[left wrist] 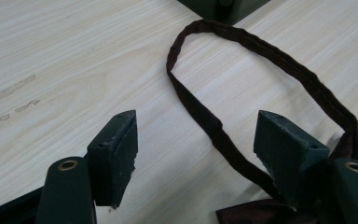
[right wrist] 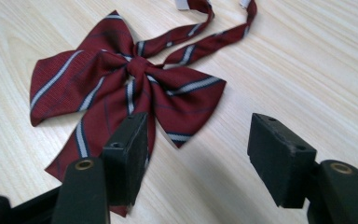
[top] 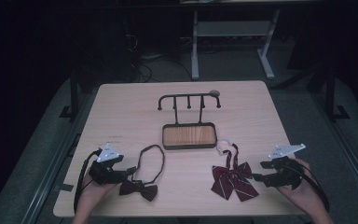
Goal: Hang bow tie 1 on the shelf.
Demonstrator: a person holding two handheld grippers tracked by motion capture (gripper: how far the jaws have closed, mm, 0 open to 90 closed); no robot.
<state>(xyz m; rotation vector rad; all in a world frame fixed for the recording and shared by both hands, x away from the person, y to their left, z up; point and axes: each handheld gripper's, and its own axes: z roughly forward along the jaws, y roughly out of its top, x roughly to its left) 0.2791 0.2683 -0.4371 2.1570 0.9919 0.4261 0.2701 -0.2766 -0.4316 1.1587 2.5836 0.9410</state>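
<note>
Lying flat on the table (top: 121, 112), the dark bow tie (top: 138, 190) sits at about seven o'clock of the tabletop, its neck band (left wrist: 242, 46) spread in an open loop toward twelve. The left gripper (top: 129, 171) rests just beside the knot at its nine o'clock side, jaws wide and holding nothing; in the left gripper view the band runs across the table between the two jaws without either pad touching it, which looks like a line-up for picking the band rather than the bulky knot.

The striped red bow tie (top: 233, 179) lies at about five o'clock, its two strap ends reaching up toward the white clasp (top: 223, 144). The right gripper (top: 257, 177) waits at its three o'clock edge, jaws also spread wide and empty, one jaw over the lower wing in the right gripper view.

At the centre stands a black hook rack (top: 189, 100) on a wood-floored tray (top: 189, 136), hooks bare. Both ties lie near it, and I judge they are likely meant to be hung there by their loops.
</note>
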